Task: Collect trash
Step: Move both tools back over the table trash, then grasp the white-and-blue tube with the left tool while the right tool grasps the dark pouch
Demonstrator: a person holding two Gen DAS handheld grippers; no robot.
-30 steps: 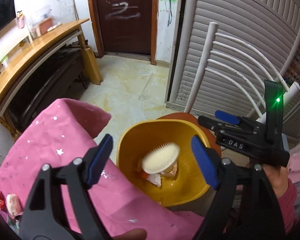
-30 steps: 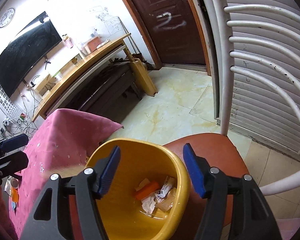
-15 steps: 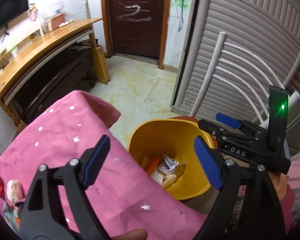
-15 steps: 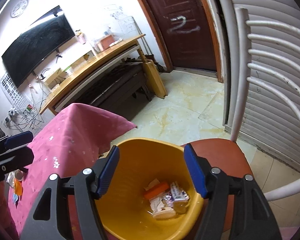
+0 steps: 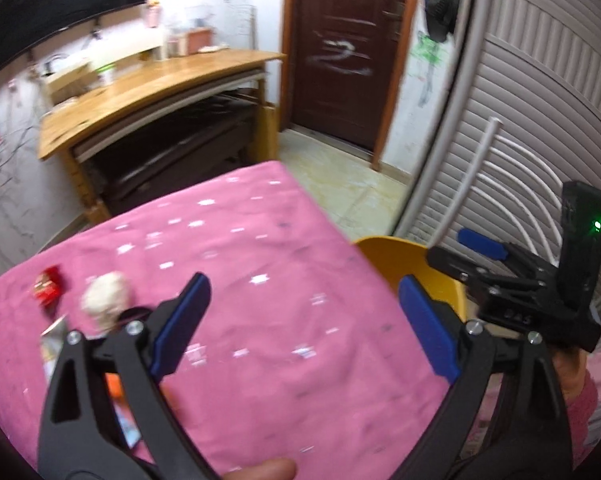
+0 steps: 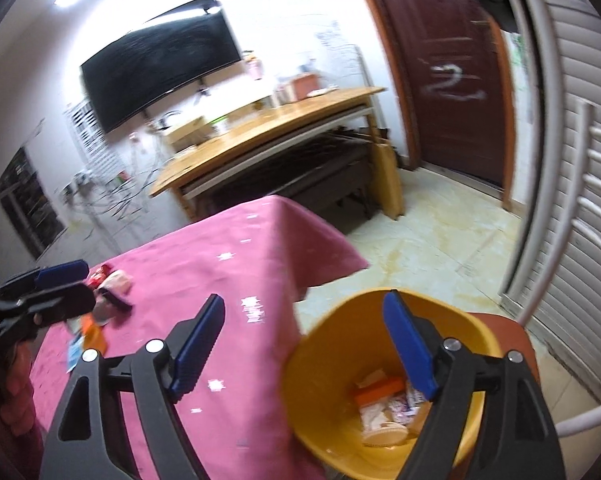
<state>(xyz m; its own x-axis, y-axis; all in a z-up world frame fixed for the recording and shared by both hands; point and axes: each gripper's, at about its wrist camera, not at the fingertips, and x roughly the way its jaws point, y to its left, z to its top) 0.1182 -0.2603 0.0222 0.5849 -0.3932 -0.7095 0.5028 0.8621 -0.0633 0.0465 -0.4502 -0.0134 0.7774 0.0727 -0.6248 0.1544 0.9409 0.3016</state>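
Note:
A yellow bin (image 6: 384, 396) stands on a red chair seat (image 6: 516, 340) beside the pink-clothed table (image 5: 260, 272); several wrappers lie inside it (image 6: 384, 400). Its rim shows in the left wrist view (image 5: 404, 264). On the table's left lie a red wrapper (image 5: 47, 289), a crumpled pale wad (image 5: 106, 300) and an orange packet (image 6: 92, 334). My left gripper (image 5: 304, 328) is open and empty over the cloth, right of that trash. My right gripper (image 6: 304, 344) is open and empty, above the bin's left rim.
A white slatted chair back (image 6: 580, 216) rises right of the bin, before a grey shutter (image 5: 540, 92). A wooden desk (image 5: 148, 88) and a dark door (image 5: 340, 56) stand beyond the tiled floor (image 6: 440, 248).
A pale brush-like object over the bin a second ago lies among the trash. Both grippers have swung left and up, away from the bin toward the table; the left one now faces the table trash.

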